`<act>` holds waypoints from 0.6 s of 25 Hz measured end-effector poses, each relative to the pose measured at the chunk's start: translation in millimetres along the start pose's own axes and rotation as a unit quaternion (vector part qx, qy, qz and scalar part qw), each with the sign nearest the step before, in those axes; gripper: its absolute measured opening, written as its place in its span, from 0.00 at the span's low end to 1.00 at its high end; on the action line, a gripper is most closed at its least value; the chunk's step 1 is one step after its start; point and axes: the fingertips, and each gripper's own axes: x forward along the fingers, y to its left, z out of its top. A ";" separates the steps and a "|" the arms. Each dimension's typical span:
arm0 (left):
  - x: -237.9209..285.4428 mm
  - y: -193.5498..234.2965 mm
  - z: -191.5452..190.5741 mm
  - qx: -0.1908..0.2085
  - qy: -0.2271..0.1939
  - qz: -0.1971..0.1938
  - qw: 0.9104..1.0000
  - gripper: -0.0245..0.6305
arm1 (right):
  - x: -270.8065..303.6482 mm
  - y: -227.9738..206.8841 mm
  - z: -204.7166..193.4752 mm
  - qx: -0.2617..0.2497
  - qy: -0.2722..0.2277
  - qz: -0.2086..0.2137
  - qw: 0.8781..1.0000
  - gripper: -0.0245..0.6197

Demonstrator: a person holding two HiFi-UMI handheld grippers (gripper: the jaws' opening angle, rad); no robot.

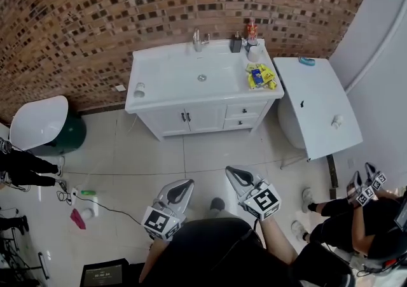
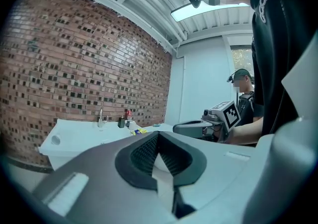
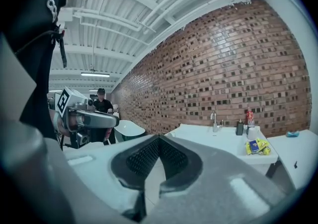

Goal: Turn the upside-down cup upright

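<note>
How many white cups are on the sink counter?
2: left cup on the counter near its left front edge; right cup beside the bottles, back right. None seems hidden.

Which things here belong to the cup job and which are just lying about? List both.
Job: white cup at the counter's left end; white cup by the bottles (I cannot tell which one is inverted); left tool; right tool, both shut and empty.
Lying about: faucet; dark bottle; red bottle; yellow packets; white table.

Grey left tongs (image 1: 187,184), right tongs (image 1: 232,172), black ribbed pads (image 2: 144,154), marker cubes (image 1: 264,201), black shirt (image 1: 203,251).
</note>
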 end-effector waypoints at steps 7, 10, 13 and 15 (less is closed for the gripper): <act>4.9 7.5 -9.4 -0.022 0.002 0.004 1.000 0.06 | 16.1 2.9 -15.9 0.010 0.018 0.015 1.000 0.02; 12.8 16.1 -17.2 -0.031 0.009 -0.008 0.999 0.06 | 27.8 5.9 -17.3 -0.001 0.027 0.016 0.999 0.03; 26.8 27.2 -18.5 -0.035 0.005 -0.029 0.999 0.06 | 37.1 -0.6 -18.0 0.005 0.034 0.003 0.999 0.02; 38.5 35.5 -13.7 -0.037 0.000 -0.045 0.998 0.06 | 42.4 -8.8 -20.2 0.012 0.041 -0.009 0.999 0.03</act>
